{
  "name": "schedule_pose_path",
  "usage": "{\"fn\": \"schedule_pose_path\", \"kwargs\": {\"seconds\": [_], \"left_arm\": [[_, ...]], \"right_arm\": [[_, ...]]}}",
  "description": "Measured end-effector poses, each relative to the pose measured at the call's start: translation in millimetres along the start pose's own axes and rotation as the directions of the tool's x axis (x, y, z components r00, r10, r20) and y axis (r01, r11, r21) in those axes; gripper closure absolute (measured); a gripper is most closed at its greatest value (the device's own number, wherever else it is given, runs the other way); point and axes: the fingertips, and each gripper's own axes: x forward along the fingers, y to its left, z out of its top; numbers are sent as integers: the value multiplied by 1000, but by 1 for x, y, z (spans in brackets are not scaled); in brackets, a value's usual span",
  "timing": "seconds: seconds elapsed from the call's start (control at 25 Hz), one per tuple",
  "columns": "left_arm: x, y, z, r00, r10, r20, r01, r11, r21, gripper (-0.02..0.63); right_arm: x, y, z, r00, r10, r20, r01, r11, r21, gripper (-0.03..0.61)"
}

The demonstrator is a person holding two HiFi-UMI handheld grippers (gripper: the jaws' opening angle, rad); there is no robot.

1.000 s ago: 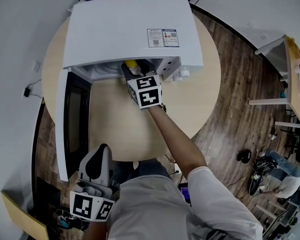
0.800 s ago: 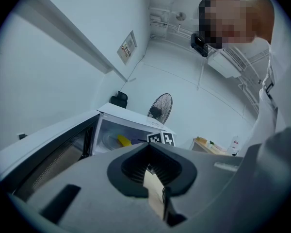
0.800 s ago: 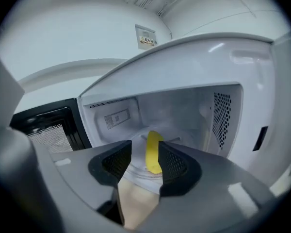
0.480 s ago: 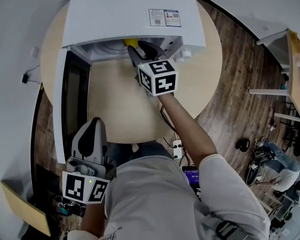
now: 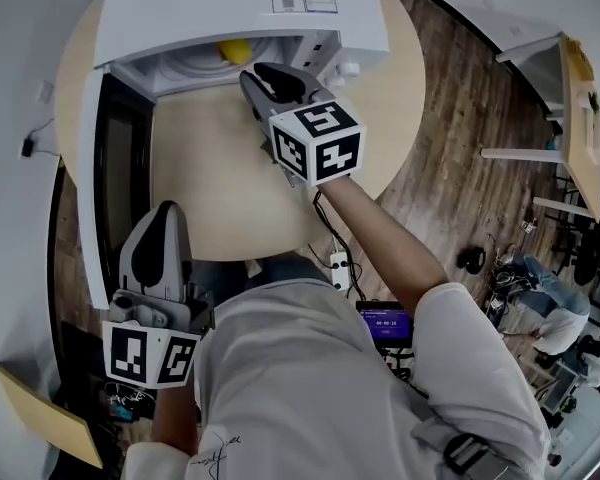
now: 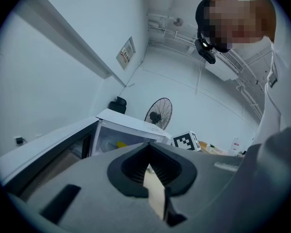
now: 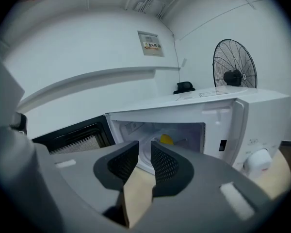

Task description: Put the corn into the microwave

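Corn [image 5: 235, 50] lies inside the microwave [image 5: 200, 8]. My right claw [image 5: 265, 76], just outside its mouth, has just been closing to a narrow, empty gap. Clipping the microwave's frame could jolt the corn out.

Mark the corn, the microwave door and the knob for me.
corn [image 7: 166, 140]: right gripper view, its yellow end.
door [image 5: 122, 168]: head view, its dark window.
knob [image 7: 258, 162]: right gripper view, its round face.

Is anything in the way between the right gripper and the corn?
Nothing visible. The microwave door hangs open and the corn lies inside; the right gripper, whose empty jaws have just been closing, faces it directly.
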Motion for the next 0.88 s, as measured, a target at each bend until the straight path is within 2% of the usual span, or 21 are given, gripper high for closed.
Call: {"fn": "schedule_pose_path", "kwargs": {"seconds": [0.52, 0.88], "left_arm": [[-12, -12, 2, 1000, 9, 23, -9, 1000, 23, 622], [-35, -10, 2, 998, 65, 25, -66, 997, 37, 622]], "right_arm": [[-62, 37, 4, 998, 69, 14, -70, 997, 24, 532], [-113, 62, 11, 995, 94, 35, -94, 996, 5, 555]]}}
